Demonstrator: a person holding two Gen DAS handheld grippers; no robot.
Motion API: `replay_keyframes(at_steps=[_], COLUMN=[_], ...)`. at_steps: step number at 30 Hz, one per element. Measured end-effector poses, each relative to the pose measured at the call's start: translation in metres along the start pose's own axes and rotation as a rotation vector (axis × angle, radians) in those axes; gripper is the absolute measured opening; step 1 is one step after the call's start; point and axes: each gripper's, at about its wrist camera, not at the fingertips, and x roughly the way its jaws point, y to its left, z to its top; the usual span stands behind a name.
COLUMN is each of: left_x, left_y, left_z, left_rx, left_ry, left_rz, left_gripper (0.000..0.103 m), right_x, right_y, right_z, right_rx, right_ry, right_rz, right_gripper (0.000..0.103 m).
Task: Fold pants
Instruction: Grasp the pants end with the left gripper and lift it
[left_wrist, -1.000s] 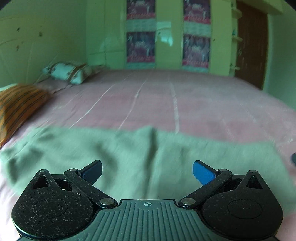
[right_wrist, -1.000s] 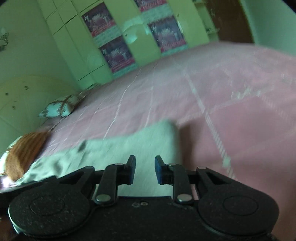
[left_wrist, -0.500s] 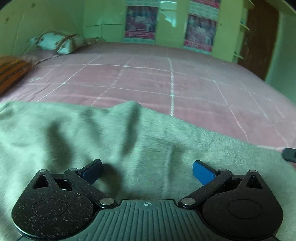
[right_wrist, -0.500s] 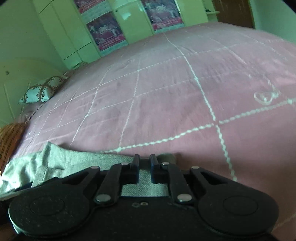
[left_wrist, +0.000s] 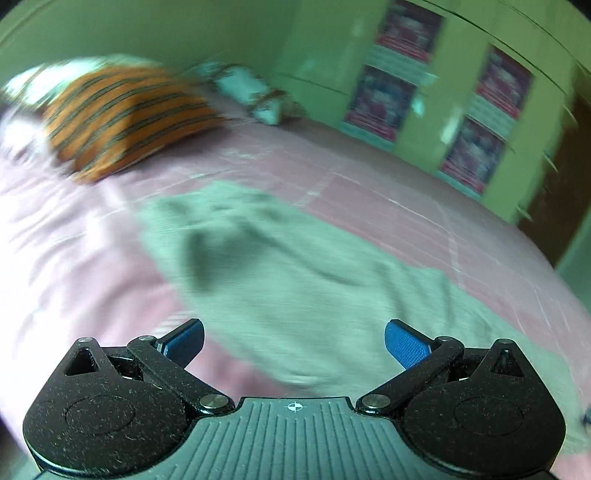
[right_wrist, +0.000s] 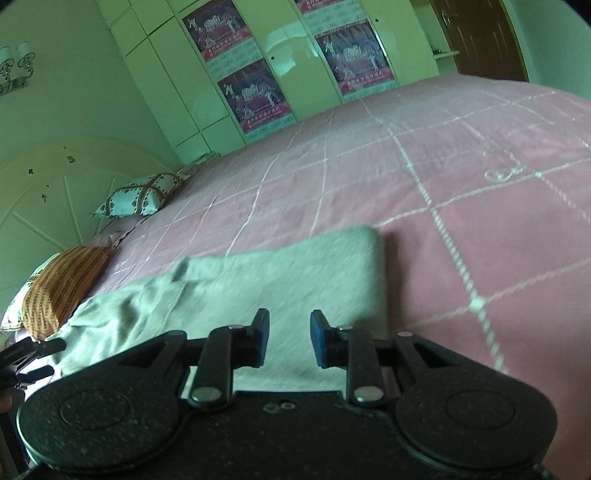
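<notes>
Grey-green pants (left_wrist: 280, 280) lie spread on a pink bed cover (left_wrist: 424, 218), with wrinkles near their far end. My left gripper (left_wrist: 293, 341) is wide open and empty, held above the near edge of the pants. In the right wrist view the pants (right_wrist: 258, 280) stretch from the middle to the left, with a straight folded edge on the right. My right gripper (right_wrist: 286, 338) is partly open and empty just above that end of the pants.
An orange striped pillow (left_wrist: 122, 122) and a patterned white pillow (left_wrist: 251, 92) lie at the head of the bed. A green wardrobe with posters (right_wrist: 258, 92) stands behind the bed, and a brown door (right_wrist: 476, 37) is at the far right.
My left gripper has swung left and lifted, so the pillows and the pants' far end now show. My right gripper has pulled back and up and opened wider, off the pants edge.
</notes>
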Motion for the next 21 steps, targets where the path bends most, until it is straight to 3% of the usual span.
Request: replay_keyframes(at_steps=[4, 7, 11, 13, 15, 16, 18, 20, 21], left_x=[0.031, 0.060, 0.101, 0.115, 0.122, 0.123, 0.113, 0.105, 0.104], left_y=[0.072, 0.106, 0.131, 0.136, 0.130, 0.125, 0.120, 0.134, 0.135], left_z=[0.013, 0.028, 0.044, 0.043, 0.041, 0.041, 0.039, 0.035, 0.033], left_rx=[-0.230, -0.345, -0.455, -0.494, -0.467, -0.437, -0.404, -0.480, -0.470], left_ry=[0.030, 0.008, -0.011, -0.029, -0.057, -0.055, -0.080, -0.093, -0.085], left_rz=[-0.041, -0.156, -0.311, -0.340, -0.337, -0.324, -0.281, -0.318, -0.315], left_gripper=[0.103, 0.103, 0.103, 0.103, 0.103, 0.094, 0.034, 0.034, 0.034], right_x=[-0.003, -0.002, -0.001, 0.002, 0.008, 0.012, 0.022, 0.036, 0.043], right_y=[0.029, 0.049, 0.069, 0.076, 0.083, 0.089, 0.101, 0.120, 0.128], right_z=[-0.005, -0.008, -0.012, -0.013, -0.013, -0.014, -0.014, -0.014, -0.016], right_rx=[-0.061, -0.101, -0.118, -0.126, -0.138, -0.152, -0.191, -0.246, -0.276], right_ry=[0.016, 0.029, 0.042, 0.052, 0.065, 0.070, 0.078, 0.099, 0.106], right_rz=[0.013, 0.021, 0.021, 0.008, -0.004, -0.009, -0.015, -0.003, -0.001], right_gripper=[0.020, 0.021, 0.021, 0.021, 0.021, 0.021, 0.021, 0.021, 0.021])
